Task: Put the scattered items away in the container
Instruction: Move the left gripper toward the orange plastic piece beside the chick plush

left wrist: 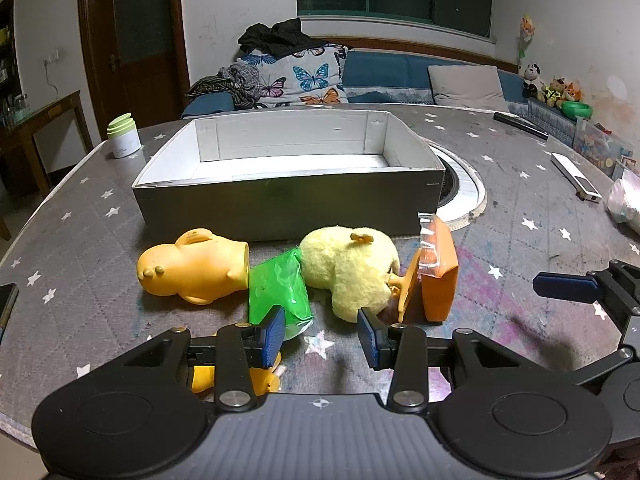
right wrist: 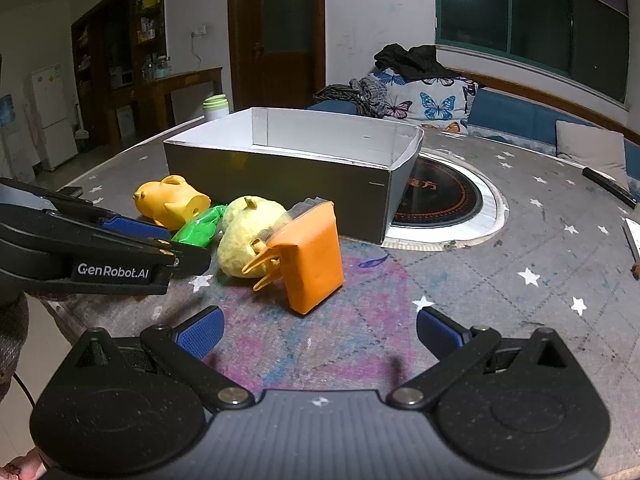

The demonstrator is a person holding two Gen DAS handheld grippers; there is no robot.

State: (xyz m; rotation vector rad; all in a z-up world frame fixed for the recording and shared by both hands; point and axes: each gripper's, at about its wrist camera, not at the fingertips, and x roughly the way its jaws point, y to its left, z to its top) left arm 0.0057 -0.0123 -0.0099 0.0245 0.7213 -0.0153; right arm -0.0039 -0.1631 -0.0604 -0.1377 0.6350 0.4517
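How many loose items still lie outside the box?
4, all before the box: orange toy leftmost, green bag, plush duck, orange pack rightmost. More may hide under the left gripper.

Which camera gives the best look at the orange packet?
The right wrist view: the orange packet shows a whole broad face, unobstructed. The left wrist view shows the orange packet mostly edge-on, beside the plush duck.

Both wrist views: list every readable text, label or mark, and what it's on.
"GenRobot.AI": white print on the side of the left gripper, seen in the right wrist view.
Two red characters on the black cooktop beside the box: partly hidden, not reliably readable.
Orange pack: clear printed top strip, too blurred to read.
White jar: no legible label.
Right gripper: no text visible.
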